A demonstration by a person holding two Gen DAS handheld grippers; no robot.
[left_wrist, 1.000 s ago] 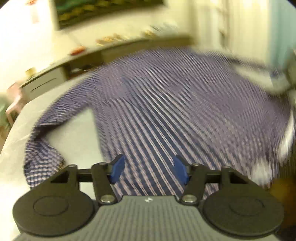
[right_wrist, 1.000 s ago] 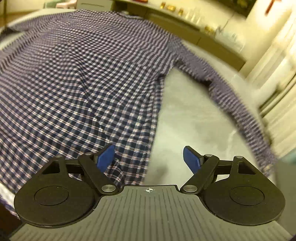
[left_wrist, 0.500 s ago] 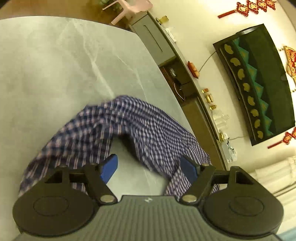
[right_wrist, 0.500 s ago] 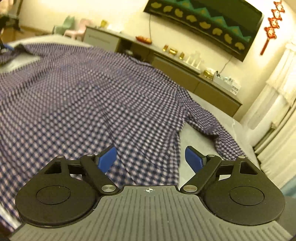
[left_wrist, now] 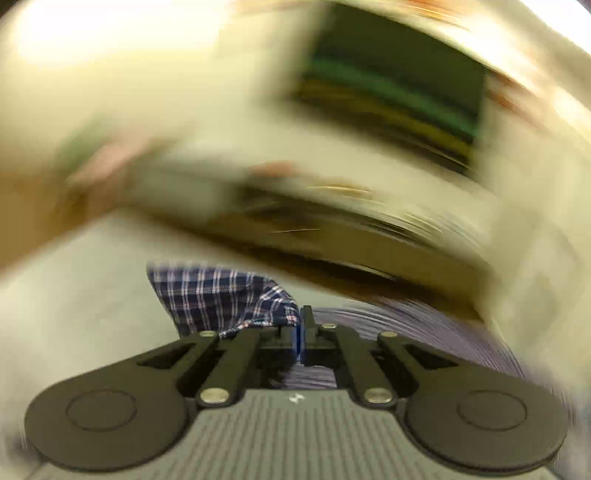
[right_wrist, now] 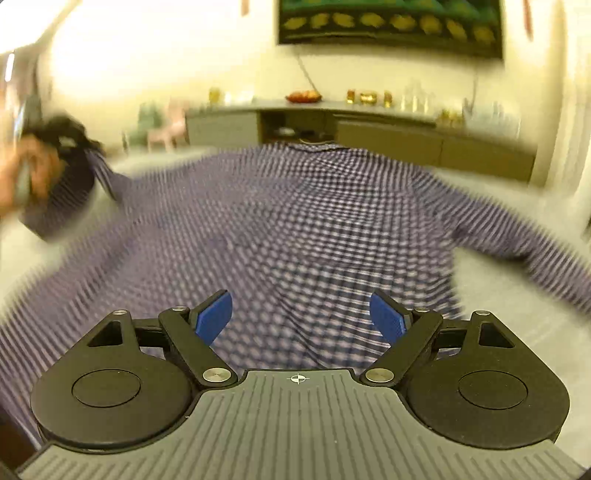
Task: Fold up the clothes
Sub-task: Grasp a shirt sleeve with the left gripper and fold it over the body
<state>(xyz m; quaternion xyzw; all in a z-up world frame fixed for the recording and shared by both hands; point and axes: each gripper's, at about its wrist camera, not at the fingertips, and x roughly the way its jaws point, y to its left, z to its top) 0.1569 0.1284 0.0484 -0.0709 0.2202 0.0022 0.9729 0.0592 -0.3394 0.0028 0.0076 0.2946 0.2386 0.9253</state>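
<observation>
A blue-and-white checked shirt (right_wrist: 295, 221) lies spread on the pale table (right_wrist: 524, 332), collar at the far side, right sleeve (right_wrist: 517, 243) stretched out. My left gripper (left_wrist: 303, 334) is shut, its blue pads pinching the edge of the left sleeve's cuff (left_wrist: 218, 295), which bunches up to their left. In the right wrist view that sleeve (right_wrist: 74, 192) is lifted off the table at the far left by a blurred hand (right_wrist: 37, 166). My right gripper (right_wrist: 301, 317) hangs open over the shirt's near hem, with nothing between its pads.
A long grey sideboard (right_wrist: 369, 136) with small ornaments runs behind the table. A dark wall picture (right_wrist: 388, 26) hangs above it. A pink child's chair (right_wrist: 166, 129) stands at the back left. The left wrist view is heavily motion-blurred.
My left gripper went from open around the sleeve end to shut on the cuff and swung upward fast. My right gripper turned to face the shirt squarely, still open.
</observation>
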